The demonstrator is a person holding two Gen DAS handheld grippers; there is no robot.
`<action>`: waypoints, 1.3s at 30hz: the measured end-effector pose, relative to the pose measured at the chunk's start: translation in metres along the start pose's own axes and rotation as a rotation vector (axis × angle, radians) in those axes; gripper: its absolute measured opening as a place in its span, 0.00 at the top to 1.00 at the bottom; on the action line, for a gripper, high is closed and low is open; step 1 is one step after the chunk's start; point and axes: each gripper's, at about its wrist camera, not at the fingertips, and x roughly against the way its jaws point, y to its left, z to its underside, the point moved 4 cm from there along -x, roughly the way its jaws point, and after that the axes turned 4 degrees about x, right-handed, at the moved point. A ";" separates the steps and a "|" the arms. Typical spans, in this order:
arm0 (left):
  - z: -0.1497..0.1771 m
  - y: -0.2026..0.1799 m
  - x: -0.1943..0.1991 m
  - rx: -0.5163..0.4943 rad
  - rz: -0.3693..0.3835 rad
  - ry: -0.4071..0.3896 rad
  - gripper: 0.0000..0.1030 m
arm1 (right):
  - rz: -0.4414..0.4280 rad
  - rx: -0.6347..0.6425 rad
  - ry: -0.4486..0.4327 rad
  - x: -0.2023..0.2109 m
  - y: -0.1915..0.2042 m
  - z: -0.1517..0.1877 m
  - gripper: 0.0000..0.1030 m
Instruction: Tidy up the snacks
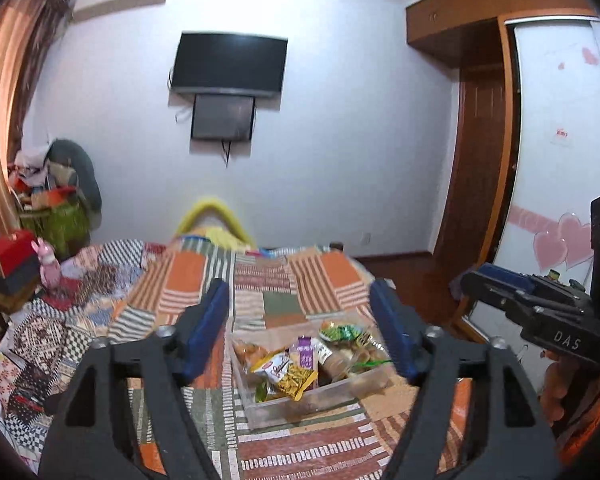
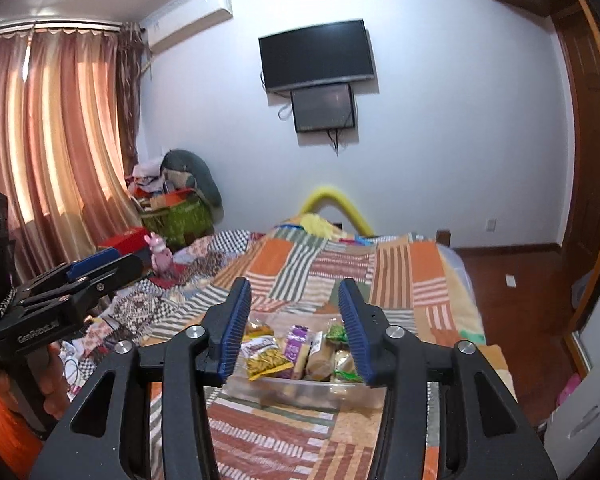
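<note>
1. Clear bin [image 1: 324,396] w/ snack packs sits on patchwork quilt [image 1: 268,280], near bed's front edge; yellow chips bag [image 1: 288,374] up front, purple pack [image 1: 305,356] behind it.
2. Left gripper [image 1: 300,312]: jaws wide, nothing btwn, above bin. Right gripper [image 2: 294,304]: jaws partway apart, empty.
3. Around: wall TV [image 1: 230,62], curtains [image 2: 48,136], wardrobe w/ pink hearts [image 1: 560,236], pink toy [image 2: 160,254].
4. Writing: "DAS" on right tool body, "GenRobot.AI" on left; pack labels unreadable.

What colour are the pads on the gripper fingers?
Blue pads on black fingers, clearest in the right wrist view.
</note>
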 end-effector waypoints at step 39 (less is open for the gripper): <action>0.015 -0.017 0.026 -0.037 -0.042 -0.046 0.00 | 0.138 0.034 -0.087 0.031 0.014 0.010 0.00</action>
